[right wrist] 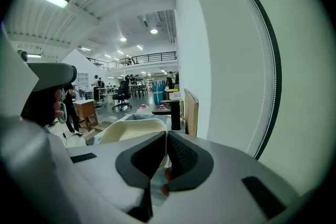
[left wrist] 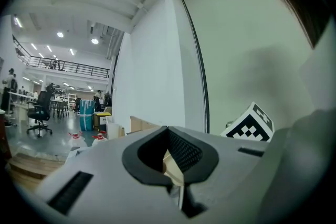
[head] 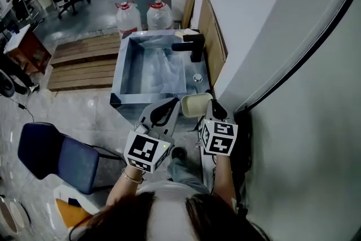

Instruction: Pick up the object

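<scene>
The cream bowl [head: 195, 104] hangs over the near rim of the steel sink [head: 120, 68]. Your left gripper [head: 174, 103] is at its 9 o'clock and your right gripper [head: 210, 104] at its 3 o'clock, each apparently clamped on the rim. The pickup looks done, so your next job is keeping it level. Only the gripper views show cream wall between the jaws, and only the head view shows both grips together.

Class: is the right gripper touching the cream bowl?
Touching. The right gripper view shows the right gripper with its jaws closed on the rim of the cream bowl.
</scene>
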Demonstrator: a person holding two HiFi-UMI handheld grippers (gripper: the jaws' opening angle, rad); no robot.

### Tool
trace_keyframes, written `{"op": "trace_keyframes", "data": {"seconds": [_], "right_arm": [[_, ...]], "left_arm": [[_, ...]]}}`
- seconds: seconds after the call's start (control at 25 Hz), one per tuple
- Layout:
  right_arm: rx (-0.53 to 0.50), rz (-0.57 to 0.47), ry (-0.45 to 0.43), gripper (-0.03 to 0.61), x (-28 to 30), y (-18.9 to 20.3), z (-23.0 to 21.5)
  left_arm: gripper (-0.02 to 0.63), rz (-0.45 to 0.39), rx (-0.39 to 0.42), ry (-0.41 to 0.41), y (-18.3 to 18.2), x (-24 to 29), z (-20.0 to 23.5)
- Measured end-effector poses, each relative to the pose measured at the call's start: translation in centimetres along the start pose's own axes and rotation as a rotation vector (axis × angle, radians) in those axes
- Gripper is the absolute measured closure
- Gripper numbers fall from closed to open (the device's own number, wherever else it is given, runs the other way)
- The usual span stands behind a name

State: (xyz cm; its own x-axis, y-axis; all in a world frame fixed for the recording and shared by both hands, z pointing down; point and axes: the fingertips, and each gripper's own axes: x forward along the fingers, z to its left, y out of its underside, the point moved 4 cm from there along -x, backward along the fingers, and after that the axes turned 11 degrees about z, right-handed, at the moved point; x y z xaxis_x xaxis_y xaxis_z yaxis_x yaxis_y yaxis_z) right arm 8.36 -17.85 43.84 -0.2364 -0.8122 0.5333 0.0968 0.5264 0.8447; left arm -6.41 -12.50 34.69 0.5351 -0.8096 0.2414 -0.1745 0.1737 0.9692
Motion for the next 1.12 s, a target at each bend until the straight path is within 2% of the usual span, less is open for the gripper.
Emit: {"op": "trace_keyframes", "data": {"seconds": [1.12], "right_arm": [[-0.027,-0.182,-0.019,0.546,-11.0,-1.3,1.1]], "left_arm": [[0.606,-0.049,0.009,-0.068,-0.2,-6.3,-4.1]]}}
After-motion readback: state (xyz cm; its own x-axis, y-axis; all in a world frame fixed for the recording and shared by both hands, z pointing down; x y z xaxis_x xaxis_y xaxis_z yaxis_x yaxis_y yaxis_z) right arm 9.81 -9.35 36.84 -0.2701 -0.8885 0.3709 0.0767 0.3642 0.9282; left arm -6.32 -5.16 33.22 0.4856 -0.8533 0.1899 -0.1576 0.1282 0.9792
